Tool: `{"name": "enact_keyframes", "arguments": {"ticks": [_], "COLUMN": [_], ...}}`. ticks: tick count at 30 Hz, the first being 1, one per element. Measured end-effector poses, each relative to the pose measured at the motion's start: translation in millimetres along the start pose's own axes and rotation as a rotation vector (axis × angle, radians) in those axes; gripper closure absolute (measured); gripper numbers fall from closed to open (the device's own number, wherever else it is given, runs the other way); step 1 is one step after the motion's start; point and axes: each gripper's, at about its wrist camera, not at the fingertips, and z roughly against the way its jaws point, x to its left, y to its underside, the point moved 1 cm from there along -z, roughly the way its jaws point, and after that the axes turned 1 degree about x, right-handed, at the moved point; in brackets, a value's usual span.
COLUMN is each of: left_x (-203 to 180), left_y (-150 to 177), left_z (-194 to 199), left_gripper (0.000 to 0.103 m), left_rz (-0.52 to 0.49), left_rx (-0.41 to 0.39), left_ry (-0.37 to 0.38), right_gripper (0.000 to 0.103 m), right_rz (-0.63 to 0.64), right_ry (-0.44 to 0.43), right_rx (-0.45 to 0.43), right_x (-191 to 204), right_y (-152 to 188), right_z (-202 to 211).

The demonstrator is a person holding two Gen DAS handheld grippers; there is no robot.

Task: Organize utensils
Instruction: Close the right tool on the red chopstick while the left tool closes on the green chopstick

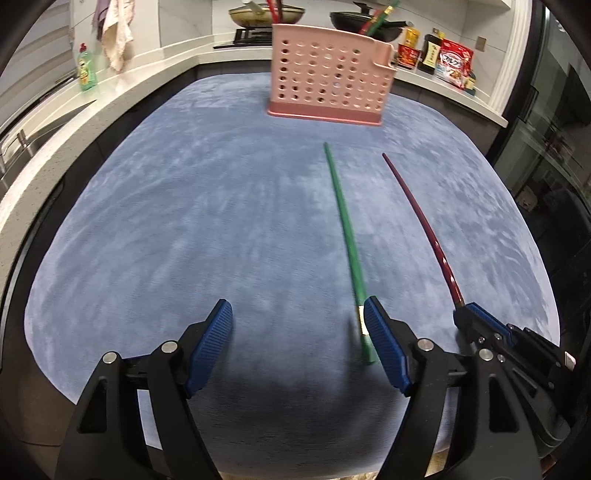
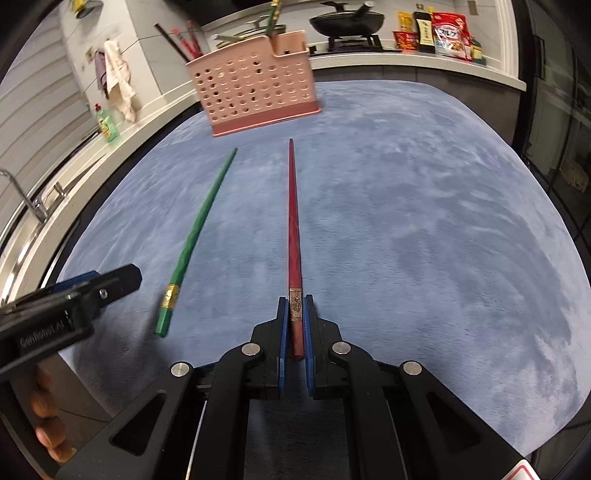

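Observation:
A green chopstick [image 1: 343, 229] [image 2: 195, 236] and a dark red chopstick [image 1: 417, 218] [image 2: 293, 221] lie side by side on the blue cloth [image 1: 184, 221], pointing at a pink perforated utensil holder [image 1: 325, 81] [image 2: 255, 92]. My left gripper [image 1: 298, 306] [image 2: 110, 280] is open. The green chopstick's thick end sits between its jaws, close beside the right pad [image 1: 384, 339], with no pad pressing on it. My right gripper [image 2: 295, 301] [image 1: 476, 317] is shut on the red chopstick's thick, gold-banded end. Other chopsticks [image 2: 184, 40] stick out of the holder's top.
A counter wraps around behind the cloth, with a green soap bottle [image 1: 86, 70], a hanging towel [image 1: 118, 33], pans on a stove [image 1: 266, 14] and food packets [image 1: 454, 62]. A faucet [image 2: 22, 195] stands at the left. A person's fingers [image 2: 48, 417] hold the left gripper.

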Motion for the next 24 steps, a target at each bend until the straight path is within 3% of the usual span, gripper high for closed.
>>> {"name": "enact_keyframes", "arguments": {"ticks": [16,21,24], "left_x": [-17,-16,-13], "left_y": [9,9,9], "left_z": [-19,-18,-16], "left_gripper": [0.035,0.054,0.072], "left_rz": [-0.028,-0.031,-0.025], "left_rx": [0.041,0.035,0.033], "left_ry": [-0.009,-0.026,-0.022], "right_gripper": [0.096,0.096,0.096], "right_rz": [-0.003,-0.002,-0.002], "right_ry": [-0.006,-0.005,-0.005], "right_rx": [0.004,0.004,0.005], "right_x": [-2,-1,-1], "right_y": [1,1,1], "right_z": [0,0,0]}}
